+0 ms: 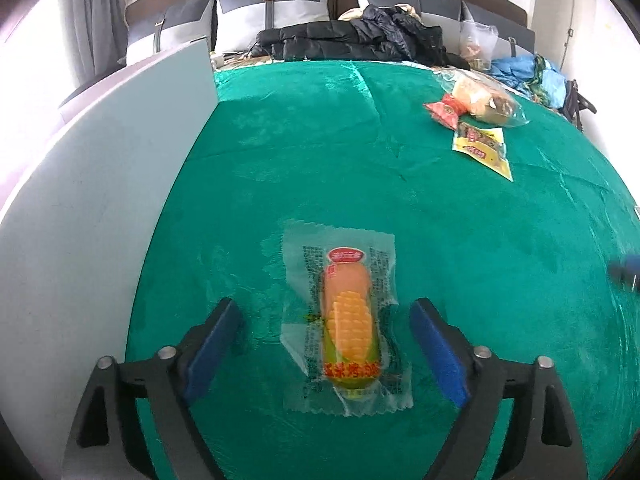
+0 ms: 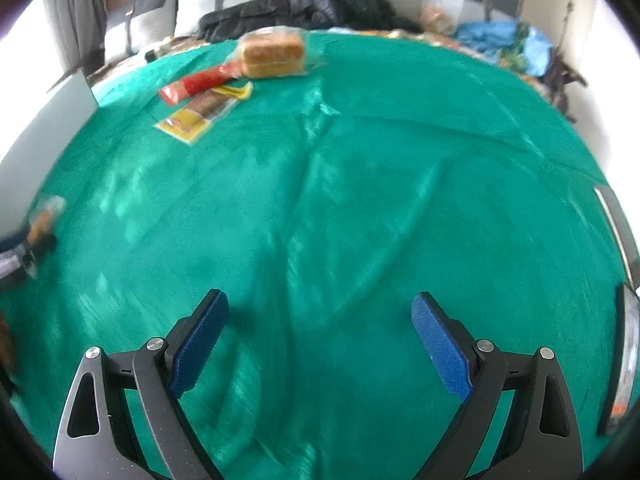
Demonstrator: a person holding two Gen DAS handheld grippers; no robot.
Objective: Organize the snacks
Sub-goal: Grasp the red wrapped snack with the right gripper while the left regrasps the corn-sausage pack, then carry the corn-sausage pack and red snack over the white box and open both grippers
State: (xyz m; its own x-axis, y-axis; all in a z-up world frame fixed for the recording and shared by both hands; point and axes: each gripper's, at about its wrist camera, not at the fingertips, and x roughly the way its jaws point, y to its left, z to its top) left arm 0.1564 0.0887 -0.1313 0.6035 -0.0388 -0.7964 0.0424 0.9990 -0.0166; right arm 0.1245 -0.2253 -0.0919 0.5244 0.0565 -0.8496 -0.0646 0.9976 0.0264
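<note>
left gripper (image 1: 326,344) stands wide, blue pads either side of the corn sausage packet (image 1: 347,322), neither pad touching it. the packet lies flat on the green cloth of the worktop (image 1: 320,152), directly between the left fingers and a bit ahead of them. its long axis runs away from the camera, roughly in line with the way the gripper points, so the jaws straddle its short width. clear wrapper edges spread wider than the sausage itself. to the packet's left, a pale grey panel (image 1: 92,208), well apart.

right gripper (image 2: 320,340) also wide, nothing between its pads, only bare green cloth below. view is motion-blurred.

other snacks sit in a far cluster: bread loaf in a clear bag (image 2: 273,55), red packet (image 2: 196,86) touching its wrapper, yellow packet (image 2: 204,114) just beside the red one. in the left view the same cluster sits far right, well apart from the corn packet.

judgement: the left hand is the nearer one to the corn packet, by far. if the corn packet is next, closing across its narrow side looks workable as aligned. risk: pads may pinch only loose wrapper if the gripper is too high. cannot tell where the snacks are meant to go.
</note>
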